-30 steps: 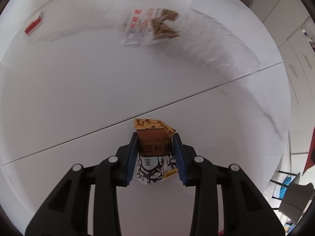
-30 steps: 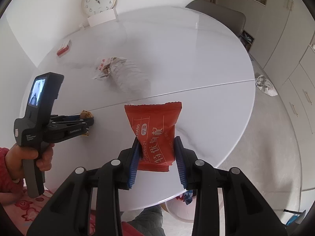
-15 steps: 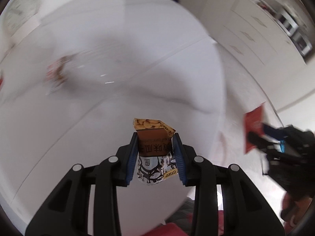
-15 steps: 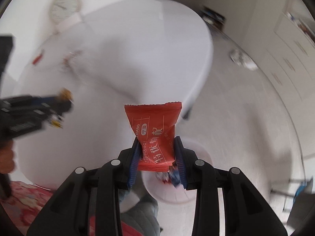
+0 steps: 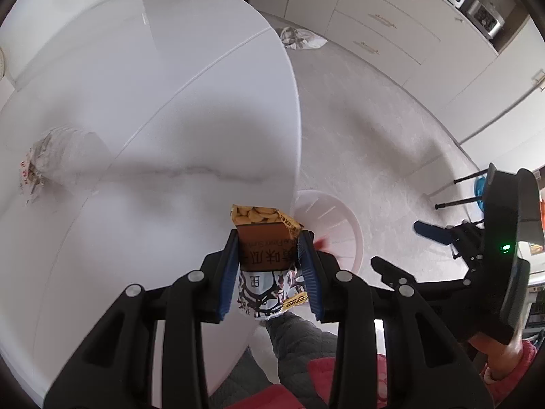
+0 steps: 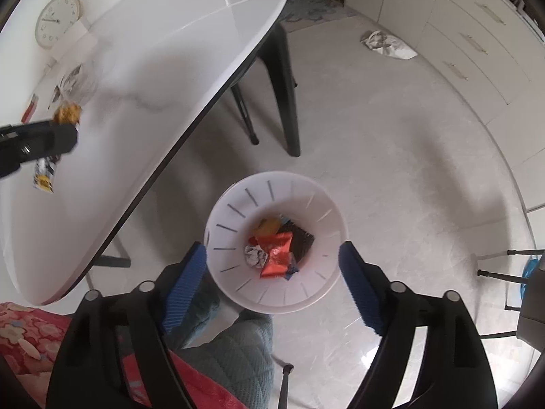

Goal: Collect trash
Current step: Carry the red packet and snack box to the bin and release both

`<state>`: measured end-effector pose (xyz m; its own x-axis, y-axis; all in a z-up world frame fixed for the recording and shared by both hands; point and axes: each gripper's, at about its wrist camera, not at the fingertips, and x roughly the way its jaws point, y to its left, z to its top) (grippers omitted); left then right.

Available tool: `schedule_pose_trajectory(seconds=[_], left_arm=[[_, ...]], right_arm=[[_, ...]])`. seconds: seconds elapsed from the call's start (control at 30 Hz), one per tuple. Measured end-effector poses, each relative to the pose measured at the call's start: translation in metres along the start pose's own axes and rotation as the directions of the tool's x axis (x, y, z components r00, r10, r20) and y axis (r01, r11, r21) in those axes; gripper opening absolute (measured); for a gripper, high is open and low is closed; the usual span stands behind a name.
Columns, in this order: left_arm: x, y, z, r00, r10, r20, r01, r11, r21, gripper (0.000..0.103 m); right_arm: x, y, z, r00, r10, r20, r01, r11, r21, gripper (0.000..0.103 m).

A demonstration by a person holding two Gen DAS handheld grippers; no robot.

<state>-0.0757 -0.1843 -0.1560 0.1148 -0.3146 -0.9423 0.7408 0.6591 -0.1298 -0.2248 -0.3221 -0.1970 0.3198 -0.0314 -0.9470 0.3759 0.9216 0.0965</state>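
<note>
Bin [image 6: 277, 293] on floor beside table [image 6: 143, 78], wrappers [image 6: 277, 255] inside

Both grippers are black plastic frames with silver round screw heads and ribbed blue pads lining the jaws. The right gripper [image 5: 402, 248] carries a handle block with a small green light, held by a bare-skinned hand [image 5: 500, 354]. Lower frame shows teal quilted fabric, perhaps trousers, and red floral cloth.

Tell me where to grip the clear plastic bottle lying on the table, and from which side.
Take the clear plastic bottle across its ribbed middle, coming down from above with the claw fingers straddling its width. It lies on its side on the table, so the round body is exposed; the wrapper crowds one end, so avoid that end.
</note>
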Motion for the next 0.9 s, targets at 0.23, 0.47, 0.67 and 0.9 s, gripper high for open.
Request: schedule_pose_trajectory(seconds=[0.23,0.47,0.67,0.9], left_arm=[[0.011,-0.024,0.005,0.999,-0.03,-0.034,0.032,0.998,0.06,0.034],[0.018,-0.049,0.011,0.993,-0.099,-0.067,0.106,0.987,0.118,0.05],[0.006,-0.057,0.009,0.992,-0.119,-0.032,0.122,0.982,0.147,0.087],[0.0,-0.038,0.013,0.994,-0.104,-0.02,0.105,0.99,0.093,0.089]], right_arm=[[-0.024,-0.021,0.0,0.999,-0.042,0.034,0.041,0.999,0.034,0.087],[-0.043,-0.041,-0.001,0.993,-0.103,0.056,0.1,0.994,0.053,0.091],[-0.042,-0.05,-0.004,0.993,-0.111,0.048,0.107,0.992,0.073,0.091],[-0.043,-0.042,0.004,0.994,-0.1,0.052,0.096,0.993,0.064,0.091]])
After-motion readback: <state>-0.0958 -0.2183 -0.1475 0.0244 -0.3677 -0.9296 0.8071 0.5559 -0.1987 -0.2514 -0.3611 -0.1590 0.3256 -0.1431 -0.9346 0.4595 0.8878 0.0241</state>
